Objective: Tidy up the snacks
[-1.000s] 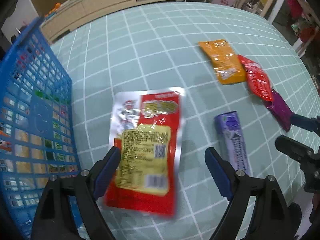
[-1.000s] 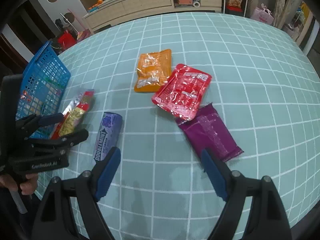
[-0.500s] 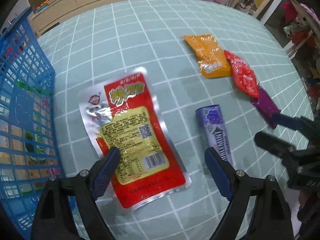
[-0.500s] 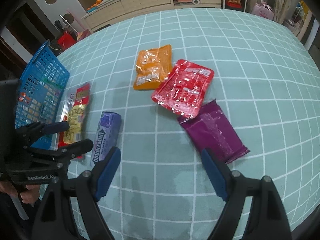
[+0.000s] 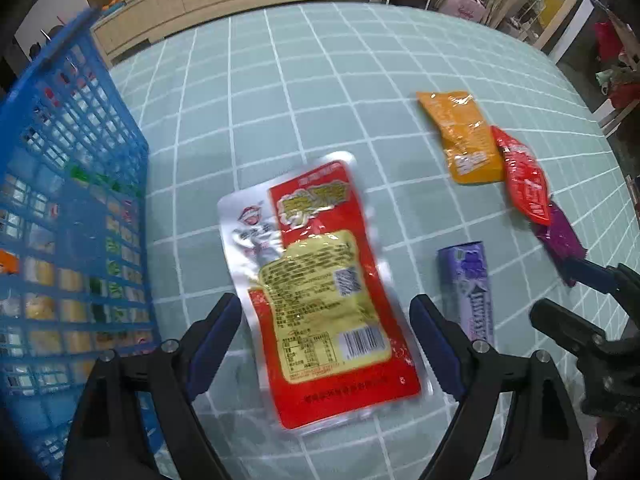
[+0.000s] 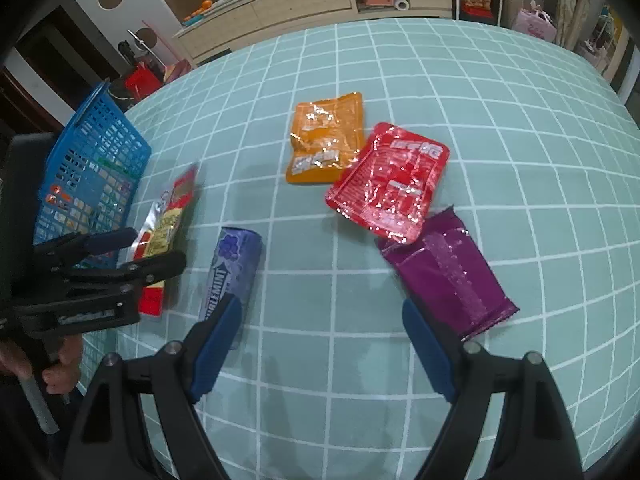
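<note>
Item: snack sorting, desk [image 6: 520, 128] with teal grid cloth. Landmark: the blue basket [image 5: 60, 200], at the desk's left edge.

Risks first. We judge the red-and-yellow snack pack [image 5: 320, 292] the likeliest next pick. It lies flat and slick on the cloth, so our fingers could skate over the film or pinch cloth with it. It lies just beside the basket wall, so a sideways approach could knock the basket. A thin edge grip may let the pack droop and slip on the lift over the wall.

Fingers. Our left gripper [image 5: 324, 340] hovers over the pack's near end, its fingers spread wide on either side of it, holding nothing; the pack's lower half lies between them, whether touched we cannot tell. Our right gripper [image 6: 320, 340] stands wide open too, empty, over bare cloth.

Remaining stock, by distance from the basket:
- purple gum pack [image 6: 232, 276], next beyond the red-and-yellow pack, by the right gripper's left finger.
- orange pouch [image 6: 326, 140], farther out.
- red pouch [image 6: 388, 180], overlapping the orange one's edge.
- purple pouch [image 6: 448, 276], farthest, partly under the red one, beside the right finger.
</note>
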